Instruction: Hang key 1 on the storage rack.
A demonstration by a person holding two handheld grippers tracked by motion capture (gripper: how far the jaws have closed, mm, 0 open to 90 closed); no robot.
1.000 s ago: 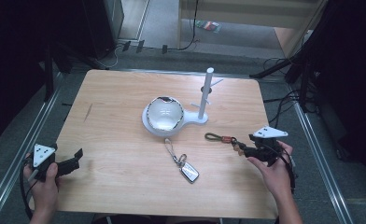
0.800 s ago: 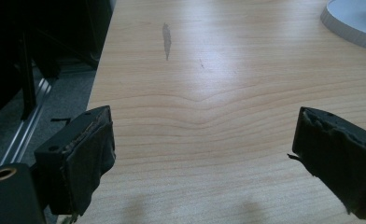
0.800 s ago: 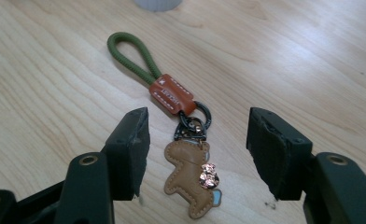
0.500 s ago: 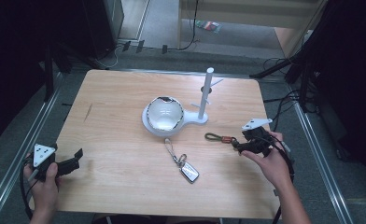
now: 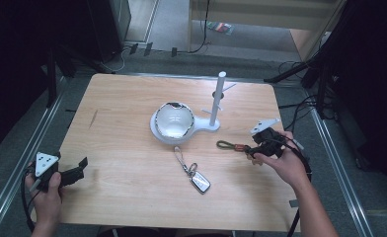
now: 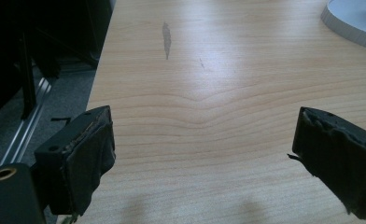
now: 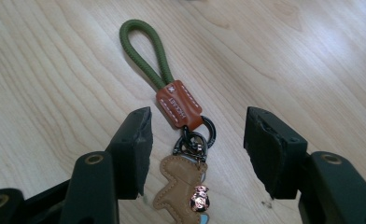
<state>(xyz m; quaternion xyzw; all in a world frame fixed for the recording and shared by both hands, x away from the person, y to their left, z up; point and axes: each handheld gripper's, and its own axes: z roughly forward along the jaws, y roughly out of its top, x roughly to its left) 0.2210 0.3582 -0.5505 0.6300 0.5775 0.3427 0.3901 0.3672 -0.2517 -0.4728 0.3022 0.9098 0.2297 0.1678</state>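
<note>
A keychain with a green cord loop (image 7: 146, 49), a brown leather tab (image 7: 177, 103) and a tan leather charm (image 7: 179, 186) lies flat on the wooden table (image 5: 132, 168). My right gripper (image 7: 197, 140) stands open right over it, one jaw on each side of the metal ring. From the high view the green cord loop (image 5: 227, 145) pokes out left of the right gripper (image 5: 261, 146). A car key fob on a strap (image 5: 197, 179) lies at the table's middle front. My left gripper (image 5: 78, 171) hovers open at the front left corner, nothing between its jaws.
A white stand with a shiny bowl (image 5: 173, 120) and an upright peg post (image 5: 216, 98) sits at the table's centre. The left table edge (image 6: 95, 88) drops to a metal rail and dark floor. Cables trail off the right side.
The right gripper moved forward and left and came down over the green keychain's ring. The left gripper held still.
</note>
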